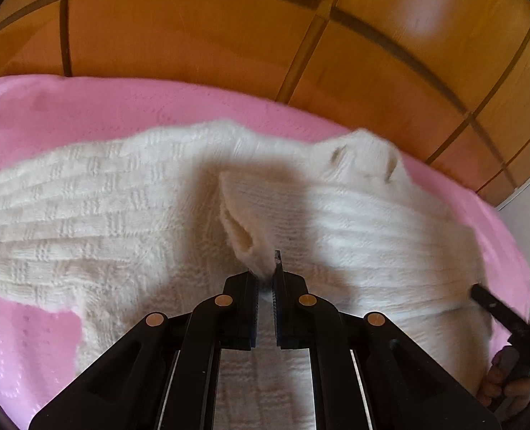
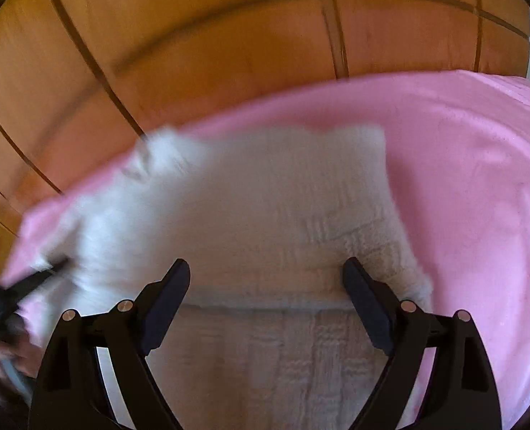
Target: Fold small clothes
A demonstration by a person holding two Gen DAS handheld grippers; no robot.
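Pink blanket (image 1: 85, 104) bears a white sweater (image 1: 85, 208) lengthwise left-right; left tool (image 1: 265, 279) pinches its sleeve, right tool (image 2: 266, 272) spread.

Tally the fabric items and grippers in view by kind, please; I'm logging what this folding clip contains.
White knit sweater: 1
Pink blanket: 1
Grippers: 2, the left gripper shut on a fold of the sweater, the right gripper open above it
Total: 4
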